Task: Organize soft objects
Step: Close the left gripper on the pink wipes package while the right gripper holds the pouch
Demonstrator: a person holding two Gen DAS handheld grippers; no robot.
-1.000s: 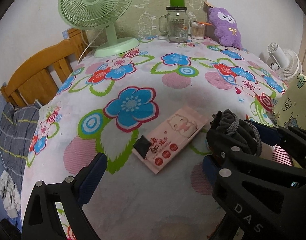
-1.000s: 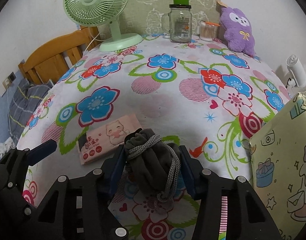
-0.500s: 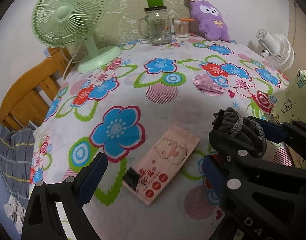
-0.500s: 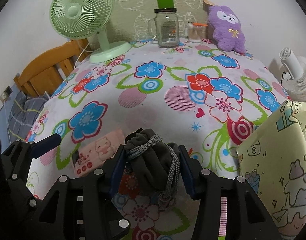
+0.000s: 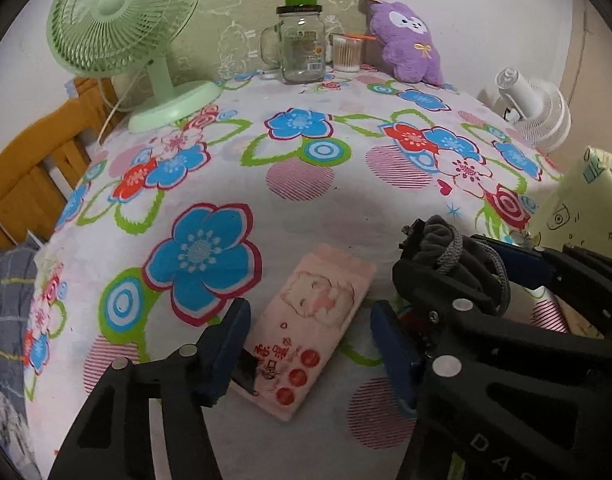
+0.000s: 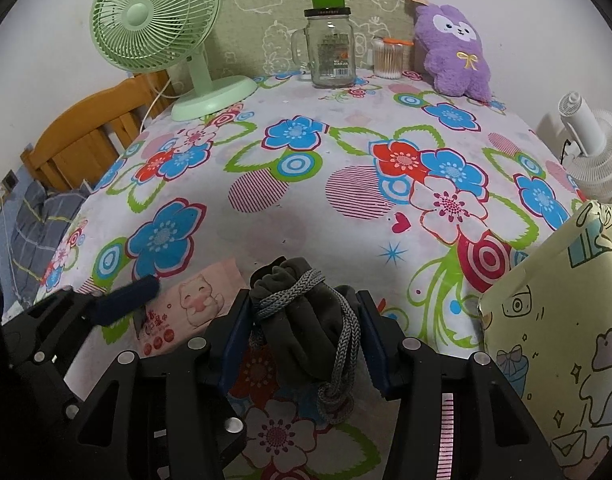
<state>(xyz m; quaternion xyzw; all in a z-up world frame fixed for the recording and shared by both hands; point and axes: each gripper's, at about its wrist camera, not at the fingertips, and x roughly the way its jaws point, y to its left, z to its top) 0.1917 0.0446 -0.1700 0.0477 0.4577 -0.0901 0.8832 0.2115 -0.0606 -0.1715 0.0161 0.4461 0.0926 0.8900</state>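
Observation:
A pink tissue pack [image 5: 312, 326] with a cartoon cat lies flat on the flowered tablecloth; it also shows in the right wrist view [image 6: 185, 312]. My left gripper [image 5: 310, 354] is open, its blue-padded fingers on either side of the pack's near end, low over the cloth. My right gripper [image 6: 301, 332] is shut on a dark grey drawstring pouch [image 6: 301, 324], held just right of the pack; the pouch also shows in the left wrist view [image 5: 446, 248]. A purple plush toy [image 6: 454, 52] leans on the back wall.
A green desk fan [image 6: 165, 40] stands at the back left, a glass jar mug [image 6: 332, 52] and a cotton swab cup [image 6: 388, 58] at the back. A yellow cartoon-print bag [image 6: 562, 320] stands at the right, a white fan [image 6: 590, 152] beyond it. A wooden chair [image 6: 85, 136] stands at the left.
My left gripper has moved forward and down, so its fingers now straddle the tissue pack. My right gripper holds the pouch as before and has shifted only slightly.

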